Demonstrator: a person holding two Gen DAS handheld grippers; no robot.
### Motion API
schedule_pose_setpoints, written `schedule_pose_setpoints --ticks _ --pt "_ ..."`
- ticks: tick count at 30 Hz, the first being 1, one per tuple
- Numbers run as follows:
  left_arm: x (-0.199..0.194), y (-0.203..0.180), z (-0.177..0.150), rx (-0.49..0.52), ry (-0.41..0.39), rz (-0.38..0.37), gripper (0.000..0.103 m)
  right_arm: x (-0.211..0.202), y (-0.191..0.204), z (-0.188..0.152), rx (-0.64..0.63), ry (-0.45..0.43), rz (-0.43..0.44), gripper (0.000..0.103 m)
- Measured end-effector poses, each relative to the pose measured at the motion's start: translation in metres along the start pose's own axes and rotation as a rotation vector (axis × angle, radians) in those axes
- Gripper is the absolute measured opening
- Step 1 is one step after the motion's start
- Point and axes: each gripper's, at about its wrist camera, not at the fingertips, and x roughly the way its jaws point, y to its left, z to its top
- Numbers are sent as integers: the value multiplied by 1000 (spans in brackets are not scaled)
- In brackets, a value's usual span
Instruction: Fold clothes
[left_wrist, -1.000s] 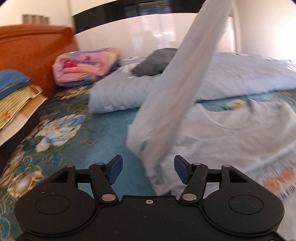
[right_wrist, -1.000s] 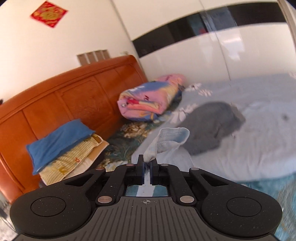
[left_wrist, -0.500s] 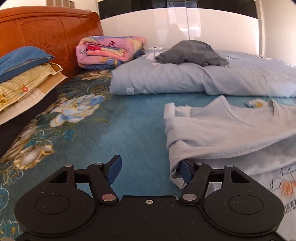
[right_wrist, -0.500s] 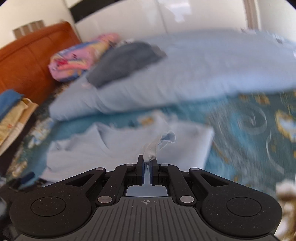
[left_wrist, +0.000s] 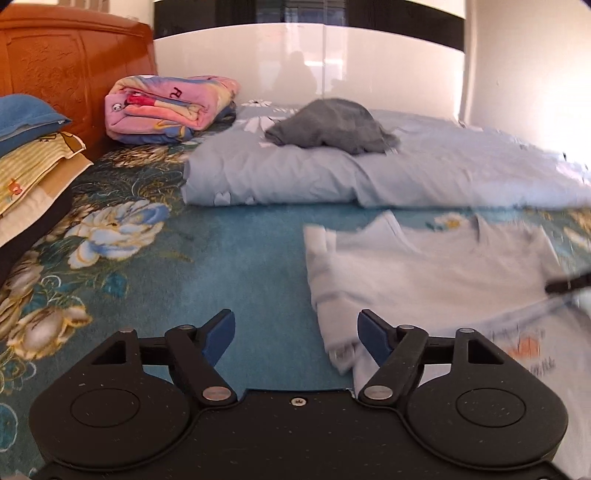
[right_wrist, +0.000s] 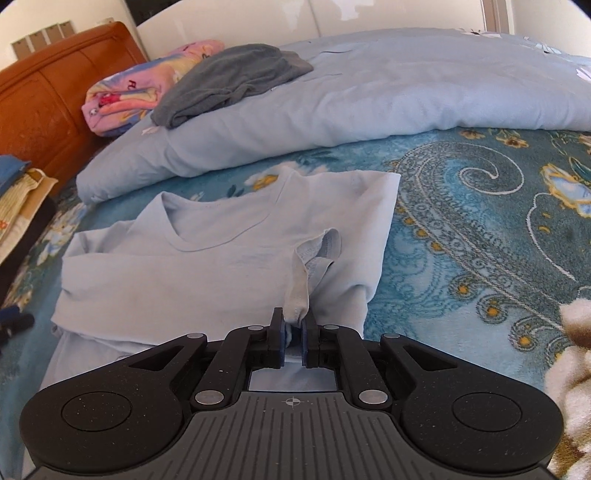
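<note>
On the floral blue bedspread, the pale T-shirt lies neckline toward the duvet; right gripper pinches its sleeve, left gripper gapes empty.

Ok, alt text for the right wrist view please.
The right claw pinches a sleeve of a light blue T-shirt lying partly folded on a teal floral bedspread. Behind lie a pale blue duvet and a grey garment.
</note>
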Motion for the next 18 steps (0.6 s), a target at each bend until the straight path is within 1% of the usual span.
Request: schedule_pose_setpoints --ticks 4,6,7,8,9,10,11,15,17,18 --pt "39 2 26 -97 22 -29 71 -2 -1 0 6 -3 8 6" --pt "58 2 34 -126 34 -39 67 -4 -4 0 9 -5 17 7" --pt "66 2 36 -138 39 -42 63 -5 -5 0 8 -6 20 8" --pt "74 4 37 -170 51 -47 44 -5 -6 0 7 -7 23 8" --pt "82 8 37 -209 65 -53 20 -5 -6 0 5 -8 25 8" --pt "89 11 37 -248 75 -66 8 -6 -7 0 4 -9 26 8" --pt "93 13 37 -279 73 -78 0 -6 -7 -1 3 -10 28 9" --pt "100 17 38 -303 36 -40 0 -7 -9 -3 -3 -13 31 9" --pt "108 24 38 -350 60 -22 0 -7 -10 -4 -4 -14 33 9" --pt "110 25 38 -352 71 -7 1 -7 -10 -5 -1 -13 33 9"
